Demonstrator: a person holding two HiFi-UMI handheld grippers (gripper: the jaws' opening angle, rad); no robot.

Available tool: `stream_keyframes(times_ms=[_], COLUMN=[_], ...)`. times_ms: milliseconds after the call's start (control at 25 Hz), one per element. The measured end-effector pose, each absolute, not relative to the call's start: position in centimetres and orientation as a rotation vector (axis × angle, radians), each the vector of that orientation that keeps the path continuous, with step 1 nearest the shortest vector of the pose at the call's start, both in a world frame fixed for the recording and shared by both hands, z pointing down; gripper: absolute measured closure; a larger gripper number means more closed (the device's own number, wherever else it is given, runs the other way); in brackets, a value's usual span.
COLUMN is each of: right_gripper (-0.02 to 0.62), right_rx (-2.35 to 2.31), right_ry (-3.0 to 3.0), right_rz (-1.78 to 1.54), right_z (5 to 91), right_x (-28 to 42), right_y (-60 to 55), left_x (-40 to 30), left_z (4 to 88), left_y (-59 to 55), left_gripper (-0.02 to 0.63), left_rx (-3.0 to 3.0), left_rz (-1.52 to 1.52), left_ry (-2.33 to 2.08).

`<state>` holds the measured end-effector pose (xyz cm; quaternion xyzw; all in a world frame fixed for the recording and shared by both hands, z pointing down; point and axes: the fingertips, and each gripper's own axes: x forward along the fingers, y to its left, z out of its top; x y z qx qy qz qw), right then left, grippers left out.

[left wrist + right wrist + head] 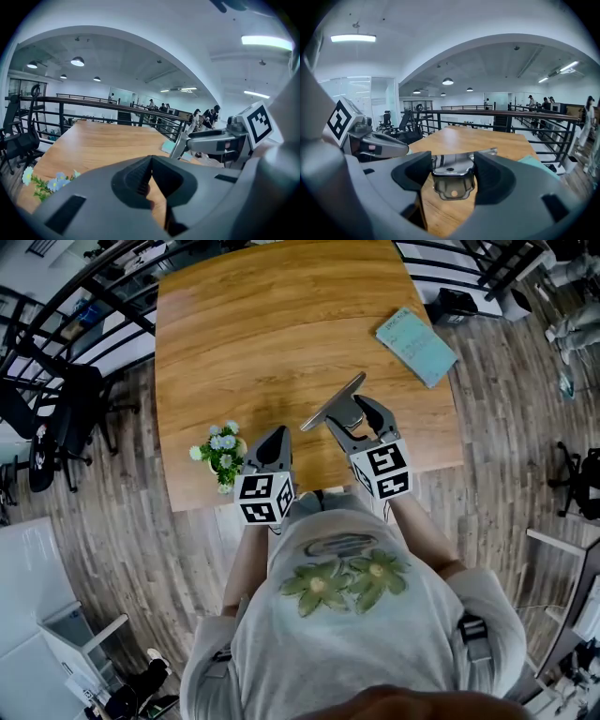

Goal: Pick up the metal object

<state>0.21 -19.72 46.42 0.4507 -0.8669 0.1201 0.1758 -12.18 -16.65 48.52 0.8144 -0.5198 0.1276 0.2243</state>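
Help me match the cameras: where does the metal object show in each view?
Head view: metal object at centre, over the near edge of the table, clamped in the right gripper.
Left gripper view: right of centre, sticking up.
Right gripper view: bottom centre, between the jaws.
Shared landmark: teal booklet, lying on the table in all three.

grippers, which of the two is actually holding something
The right gripper: its jaws clamp the shiny silver metal piece. The left gripper has its jaws closed on nothing.
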Motion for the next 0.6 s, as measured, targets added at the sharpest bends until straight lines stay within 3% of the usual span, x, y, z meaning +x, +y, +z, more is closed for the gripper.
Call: stream_keyframes(times_ms=[600], right_gripper=[0.308], right_rx=[1.317], right_ry=[-2.548], right_rz=[0.242], right_z=[42.2], right_x=[0.2], right_y=[-18.6], left_x=[-12.6], left_z=[47.6], left_y=[-16.0], left_gripper=[0.594], left_rx=[2.269], left_rz=[0.334], left_ry=[-1.451])
